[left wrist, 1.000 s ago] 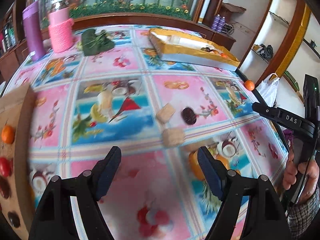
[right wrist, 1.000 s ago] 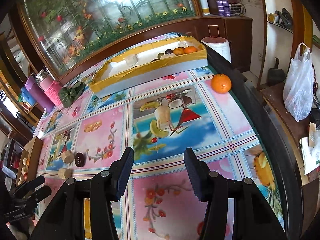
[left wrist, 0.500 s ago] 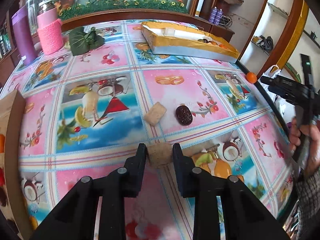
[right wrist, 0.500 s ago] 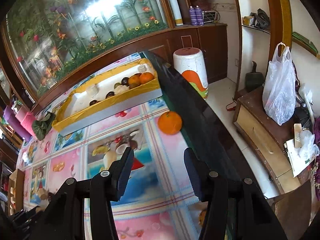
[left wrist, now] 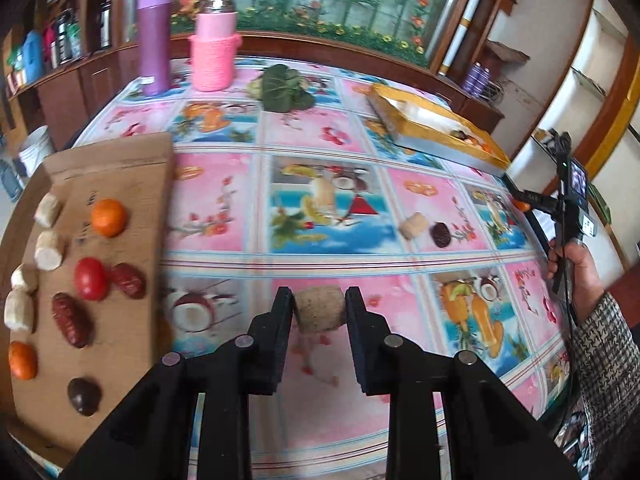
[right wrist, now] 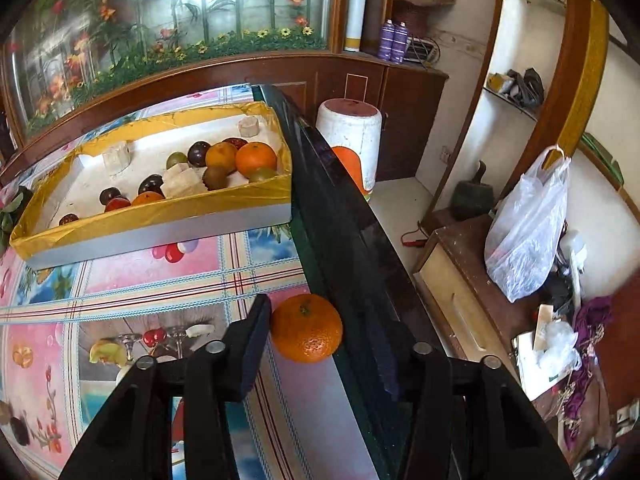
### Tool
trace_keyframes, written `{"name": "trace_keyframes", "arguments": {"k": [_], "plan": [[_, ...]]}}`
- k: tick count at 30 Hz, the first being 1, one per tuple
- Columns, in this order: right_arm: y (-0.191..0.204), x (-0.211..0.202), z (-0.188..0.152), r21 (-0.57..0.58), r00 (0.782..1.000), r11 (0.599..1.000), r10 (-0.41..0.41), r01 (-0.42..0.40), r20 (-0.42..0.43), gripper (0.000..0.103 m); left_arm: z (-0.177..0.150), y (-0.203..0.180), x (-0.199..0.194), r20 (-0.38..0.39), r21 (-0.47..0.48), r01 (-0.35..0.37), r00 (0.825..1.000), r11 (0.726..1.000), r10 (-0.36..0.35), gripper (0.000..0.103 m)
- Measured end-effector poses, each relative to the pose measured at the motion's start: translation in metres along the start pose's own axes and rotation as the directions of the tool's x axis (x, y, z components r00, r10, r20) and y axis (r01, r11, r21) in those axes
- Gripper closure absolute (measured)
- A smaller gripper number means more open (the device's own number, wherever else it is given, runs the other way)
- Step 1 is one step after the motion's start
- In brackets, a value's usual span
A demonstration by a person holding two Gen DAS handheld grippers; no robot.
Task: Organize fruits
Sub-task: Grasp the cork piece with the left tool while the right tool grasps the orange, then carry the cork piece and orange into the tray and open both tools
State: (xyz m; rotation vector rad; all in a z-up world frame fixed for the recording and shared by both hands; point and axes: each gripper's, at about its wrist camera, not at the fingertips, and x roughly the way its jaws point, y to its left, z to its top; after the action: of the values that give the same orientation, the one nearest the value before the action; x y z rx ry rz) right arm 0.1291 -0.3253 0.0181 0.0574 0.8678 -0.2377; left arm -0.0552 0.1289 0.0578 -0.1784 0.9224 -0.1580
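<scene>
The left gripper [left wrist: 319,314] is clamped on a beige chunk [left wrist: 320,314], held above the tablecloth [left wrist: 224,200] beside the cardboard [left wrist: 120,184] of sorted fruit. The right gripper [right wrist: 324,336] stands wide around an orange [right wrist: 306,328] at the table's edge, its left finger [right wrist: 256,340] just beside it. Nearby sits the yellow box [right wrist: 160,216] of fruit.

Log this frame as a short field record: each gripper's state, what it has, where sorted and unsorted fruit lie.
left gripper: shut on beige chunk, lifted above the tablecloth
right gripper: open, jaws either side of the orange at the table edge, not closed
cardboard sheet: holds oranges, tomato, dates, pale chunks in rough rows
yellow box: mixed fruit, unsorted
loose on cloth: pale chunk, dark fruit
</scene>
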Motion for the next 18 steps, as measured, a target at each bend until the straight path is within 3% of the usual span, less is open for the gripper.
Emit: {"name": "trace_keyframes", "arguments": {"k": [6, 12, 18], "plan": [[0.005, -0.01, -0.009, -0.014, 1.0, 1.0, 0.015, -0.015, -0.001, 0.069, -0.007, 0.024, -0.008, 0.003, -0.067, -0.003, 1.0, 0.998, 0.003, 0.077], [0.009, -0.044, -0.024, 0.033, 0.989, 0.989, 0.147, -0.146, -0.009, 0.069, -0.012, 0.038, -0.023, 0.039, -0.093, 0.009, 0.999, 0.996, -0.005, 0.077], [0.052, -0.098, -0.042, -0.049, 0.965, 0.964, 0.262, -0.261, 0.019, 0.069, -0.019, 0.064, -0.047, 0.1, -0.122, -0.028, 0.994, 0.992, 0.04, 0.077]]}}
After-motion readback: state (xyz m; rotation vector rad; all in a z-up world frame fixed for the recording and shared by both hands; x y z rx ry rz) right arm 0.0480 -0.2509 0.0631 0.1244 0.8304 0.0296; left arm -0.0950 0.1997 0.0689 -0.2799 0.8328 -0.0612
